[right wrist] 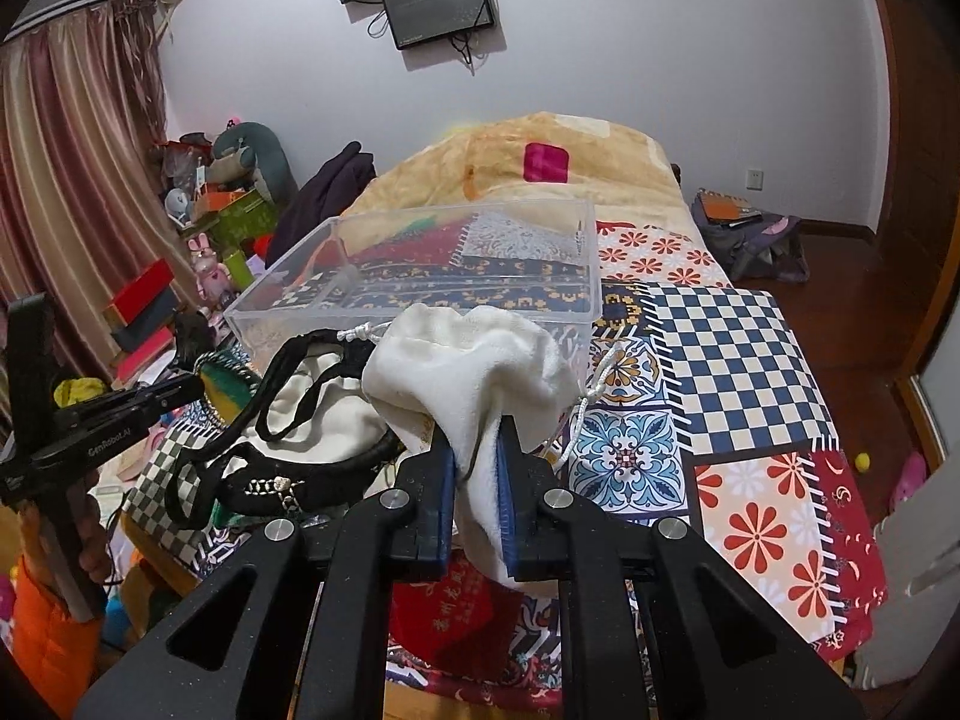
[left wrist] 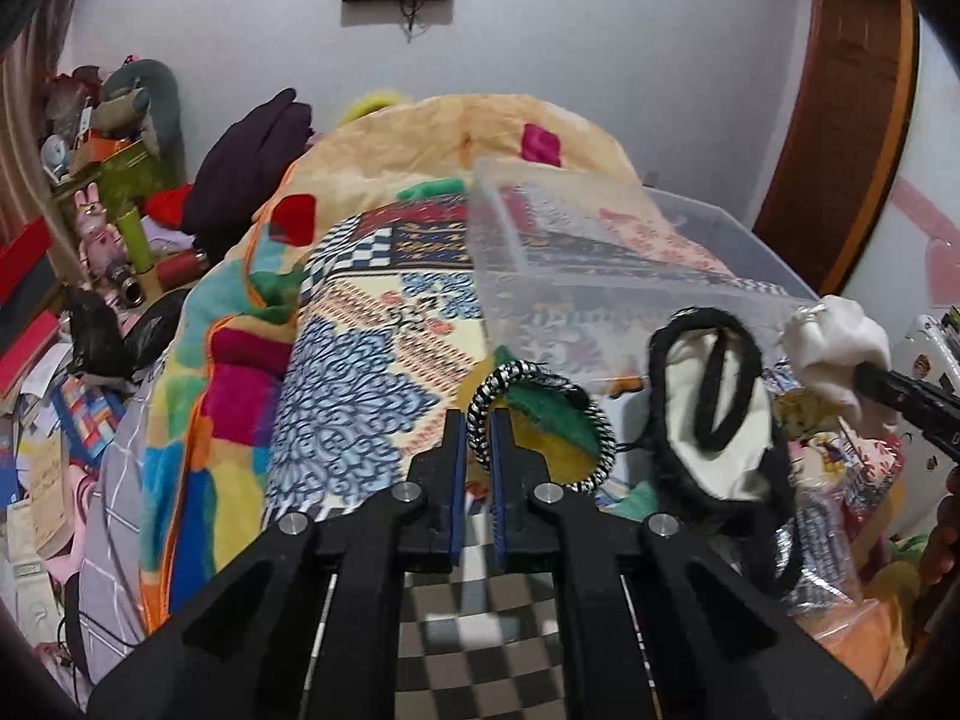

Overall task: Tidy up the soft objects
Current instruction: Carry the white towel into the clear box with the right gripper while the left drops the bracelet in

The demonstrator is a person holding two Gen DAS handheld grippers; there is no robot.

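My left gripper is shut on the black-and-white braided rim of a green and yellow pouch, held above the bed. My right gripper is shut on a white drawstring pouch, lifted just in front of a clear plastic box. The white pouch also shows in the left wrist view, at the box's near corner. A cream bag with black cord trim lies between the two grippers; it also shows in the left wrist view.
The box sits on a patchwork bedspread with a bunched colourful blanket behind it. A red pouch lies under my right gripper. Cluttered shelves and toys stand at the left by curtains.
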